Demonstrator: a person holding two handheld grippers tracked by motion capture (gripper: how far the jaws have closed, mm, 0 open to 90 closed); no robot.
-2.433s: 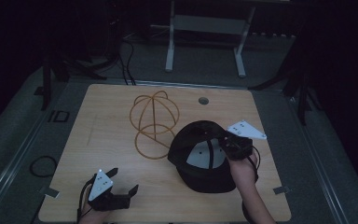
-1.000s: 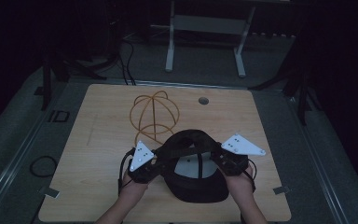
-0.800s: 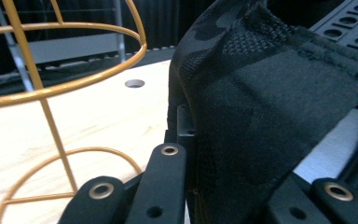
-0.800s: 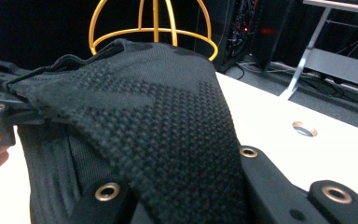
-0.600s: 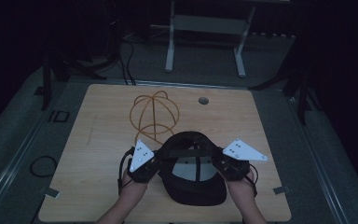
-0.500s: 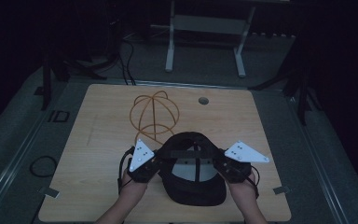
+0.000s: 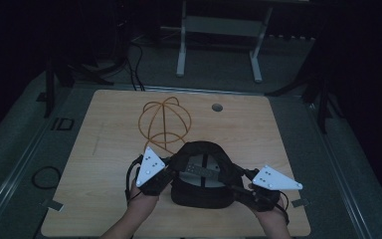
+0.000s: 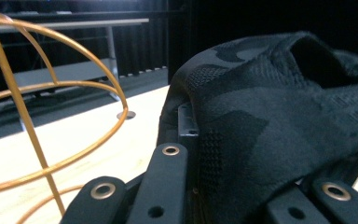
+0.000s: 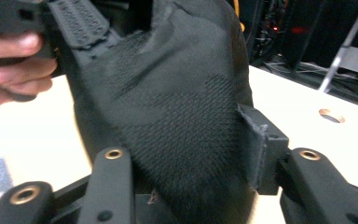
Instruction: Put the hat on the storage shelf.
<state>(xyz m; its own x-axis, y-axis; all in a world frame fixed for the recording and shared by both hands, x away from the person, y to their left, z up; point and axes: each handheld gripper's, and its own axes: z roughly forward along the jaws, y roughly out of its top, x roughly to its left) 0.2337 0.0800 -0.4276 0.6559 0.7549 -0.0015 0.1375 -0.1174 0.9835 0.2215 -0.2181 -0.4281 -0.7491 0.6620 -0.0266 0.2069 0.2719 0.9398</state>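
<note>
A black camouflage cap (image 7: 201, 174) hangs between both grippers above the near middle of the wooden table (image 7: 104, 149), its opening turned up. My left gripper (image 7: 166, 172) is shut on the cap's left side; its jaws pinch the knit fabric (image 8: 261, 130). My right gripper (image 7: 238, 184) is shut on the cap's right side, near the back strap (image 9: 261, 144), with the mesh cloth (image 9: 177, 116) between the jaws. In the right gripper view the other hand (image 9: 9, 70) and its gripper hold the far side.
A gold wire hat stand (image 7: 164, 122) rises just behind the cap; its hoops (image 8: 42, 107) curve to the left in the left gripper view. A round cable hole (image 7: 217, 107) lies far right. A desk frame (image 7: 219, 30) stands on the floor beyond.
The left hand came in from the table's front left and took hold of the cap's left side. Both grippers then lifted and turned the cap, and it now sits slightly nearer.
</note>
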